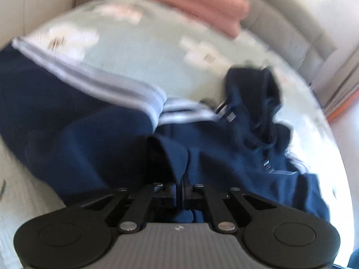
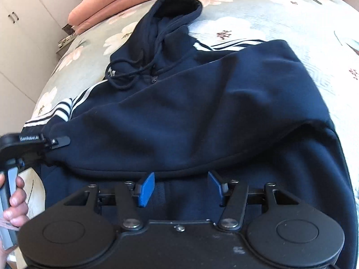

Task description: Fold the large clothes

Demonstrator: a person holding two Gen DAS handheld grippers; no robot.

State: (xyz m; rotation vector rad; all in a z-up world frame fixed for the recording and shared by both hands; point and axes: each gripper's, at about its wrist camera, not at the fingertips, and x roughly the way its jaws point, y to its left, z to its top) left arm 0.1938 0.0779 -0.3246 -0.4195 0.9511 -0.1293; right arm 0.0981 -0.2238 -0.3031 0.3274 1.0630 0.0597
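Though the left wrist view is smeared with blur, I can see my left gripper [image 1: 179,189] closed, its jaws together over the navy hoodie [image 1: 89,139]; whether cloth is pinched between them I cannot tell. The hoodie lies across the near half of the bed [image 1: 139,51], white stripes on its sleeve, hood [image 1: 255,89] to the right. A pink blanket [image 1: 197,4] sits folded at the far edge.

In the right wrist view my right gripper [image 2: 180,188] stands open, blue pads [image 2: 145,189] apart just above the hem, touching nothing. The hood [image 2: 177,11] points far. A hand [image 2: 15,201], cut off at the left edge, holds the other gripper. White cupboards [image 2: 27,33] stand far left.
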